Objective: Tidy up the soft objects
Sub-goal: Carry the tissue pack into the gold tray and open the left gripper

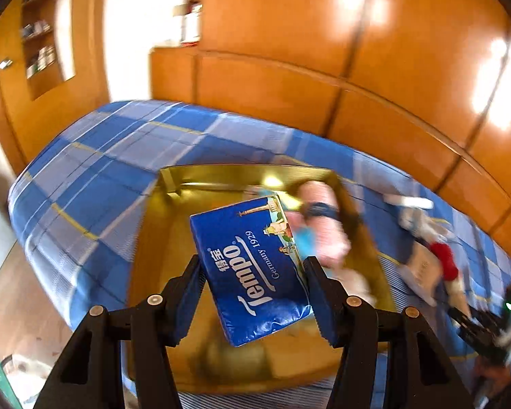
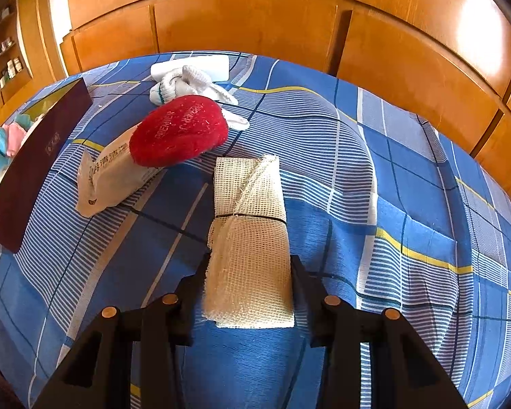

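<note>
My left gripper [image 1: 252,272] is shut on a blue Tempo tissue pack [image 1: 242,238], held tilted above the gold-lined box [image 1: 173,225]. Blurred pink and teal soft things [image 1: 323,231] lie inside the box at its right side. In the right wrist view my right gripper [image 2: 249,266] is shut on the near end of a cream mesh cloth bundle [image 2: 248,211] tied with a black band, on the blue checked bedspread [image 2: 374,170].
A red plush [image 2: 180,133] rests on a white wipes packet [image 2: 115,173], with knotted white socks [image 2: 184,83] and a white pack [image 2: 194,64] behind. The box's maroon wall [image 2: 34,167] stands at the left. Wooden panelling [image 2: 255,17] lines the far side.
</note>
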The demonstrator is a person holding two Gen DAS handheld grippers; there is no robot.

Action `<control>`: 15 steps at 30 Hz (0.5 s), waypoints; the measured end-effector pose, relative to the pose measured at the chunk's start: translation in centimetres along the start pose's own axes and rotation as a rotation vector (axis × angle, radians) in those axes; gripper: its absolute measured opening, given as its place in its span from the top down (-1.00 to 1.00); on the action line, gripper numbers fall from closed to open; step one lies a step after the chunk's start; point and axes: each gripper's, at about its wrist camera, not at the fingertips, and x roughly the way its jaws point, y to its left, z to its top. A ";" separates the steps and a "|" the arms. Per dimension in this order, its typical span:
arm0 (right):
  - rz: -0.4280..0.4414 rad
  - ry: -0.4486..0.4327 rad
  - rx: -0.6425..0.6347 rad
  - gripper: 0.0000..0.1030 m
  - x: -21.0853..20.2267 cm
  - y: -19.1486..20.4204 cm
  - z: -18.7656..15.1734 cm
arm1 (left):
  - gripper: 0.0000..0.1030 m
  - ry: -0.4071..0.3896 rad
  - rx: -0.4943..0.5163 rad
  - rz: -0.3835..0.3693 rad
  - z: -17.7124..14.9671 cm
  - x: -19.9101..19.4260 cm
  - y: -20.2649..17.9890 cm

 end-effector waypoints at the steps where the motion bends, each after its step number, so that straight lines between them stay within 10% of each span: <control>1: -0.001 0.000 0.000 0.20 0.0 0.1 0.0 | -0.14 0.028 -0.007 0.007 0.4 1.0 1.0; 15: -0.001 0.004 0.003 0.20 0.0 0.0 0.1 | -0.15 0.186 0.002 0.047 3.4 11.2 2.0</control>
